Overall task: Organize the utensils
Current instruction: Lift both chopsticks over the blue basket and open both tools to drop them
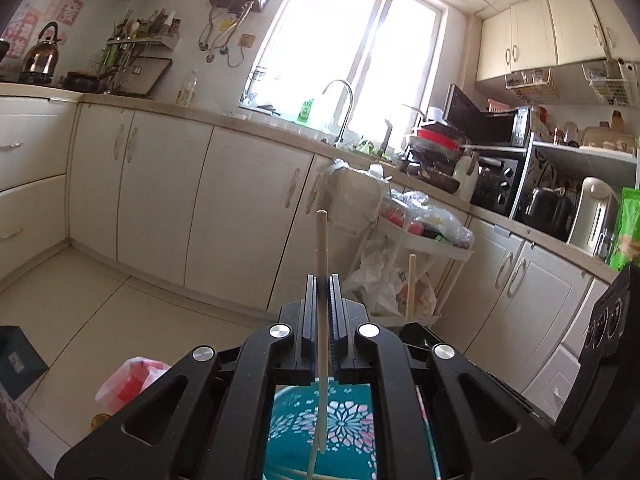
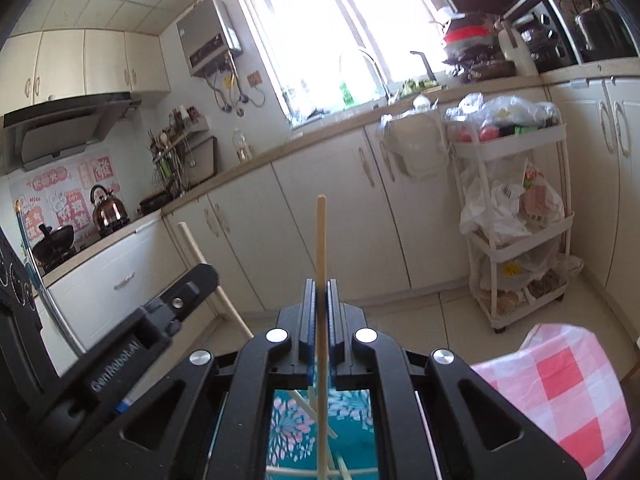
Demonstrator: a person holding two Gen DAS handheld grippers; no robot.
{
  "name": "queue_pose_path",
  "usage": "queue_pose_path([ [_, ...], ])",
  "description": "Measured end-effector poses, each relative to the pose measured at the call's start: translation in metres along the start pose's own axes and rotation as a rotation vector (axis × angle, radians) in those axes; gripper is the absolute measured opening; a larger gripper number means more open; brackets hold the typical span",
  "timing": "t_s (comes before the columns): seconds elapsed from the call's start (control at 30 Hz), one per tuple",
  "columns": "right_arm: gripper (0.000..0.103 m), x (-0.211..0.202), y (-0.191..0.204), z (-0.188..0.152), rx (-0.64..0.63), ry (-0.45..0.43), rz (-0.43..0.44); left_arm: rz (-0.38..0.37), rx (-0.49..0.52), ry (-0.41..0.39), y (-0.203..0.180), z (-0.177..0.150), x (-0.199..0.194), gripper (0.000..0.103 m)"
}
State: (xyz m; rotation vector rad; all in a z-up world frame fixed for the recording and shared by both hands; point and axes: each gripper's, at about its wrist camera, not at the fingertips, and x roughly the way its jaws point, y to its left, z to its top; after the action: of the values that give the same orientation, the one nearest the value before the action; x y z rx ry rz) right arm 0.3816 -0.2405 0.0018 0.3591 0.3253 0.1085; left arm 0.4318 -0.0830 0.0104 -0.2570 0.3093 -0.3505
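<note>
My left gripper (image 1: 323,280) is shut on a pale wooden chopstick (image 1: 321,240) that stands upright between its jaws, its lower end over a teal flowered cloth (image 1: 344,424). My right gripper (image 2: 321,284) is shut on another wooden chopstick (image 2: 321,240), also upright. That second chopstick also shows in the left wrist view (image 1: 410,284), just right of my left gripper. The left gripper's body (image 2: 152,320) and its chopstick (image 2: 196,252) show at the left of the right wrist view. Several more chopsticks (image 2: 316,412) lie on the teal cloth below.
Cream kitchen cabinets (image 1: 160,200) run along the wall under a counter with a sink tap (image 1: 340,108). A white trolley (image 2: 516,216) with plastic bags stands by the cabinets. A pink checked cloth (image 2: 556,392) lies at lower right. A kettle (image 2: 106,210) sits on the stove.
</note>
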Motion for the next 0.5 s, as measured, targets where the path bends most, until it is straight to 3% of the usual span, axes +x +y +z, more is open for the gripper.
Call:
queue_pose_path([
  [0.1, 0.009, 0.001, -0.011, -0.006, 0.033, 0.05, -0.012, 0.014, 0.012, 0.073, 0.001, -0.013, 0.002, 0.005],
  [0.23, 0.021, -0.031, -0.021, -0.001, 0.064, 0.028, -0.023, 0.037, 0.011, 0.119, 0.006, -0.017, -0.013, 0.007],
  [0.33, 0.03, -0.067, -0.021, -0.002, 0.06, 0.013, -0.025, 0.052, 0.05, 0.12, 0.002, -0.019, -0.04, 0.017],
  [0.4, 0.039, -0.091, -0.019, -0.008, 0.048, 0.013, -0.032, 0.066, 0.074, 0.117, -0.002, -0.022, -0.06, 0.033],
  [0.5, 0.048, -0.129, -0.01, -0.026, 0.0, 0.019, -0.05, 0.084, 0.109, 0.124, -0.008, -0.034, -0.095, 0.047],
])
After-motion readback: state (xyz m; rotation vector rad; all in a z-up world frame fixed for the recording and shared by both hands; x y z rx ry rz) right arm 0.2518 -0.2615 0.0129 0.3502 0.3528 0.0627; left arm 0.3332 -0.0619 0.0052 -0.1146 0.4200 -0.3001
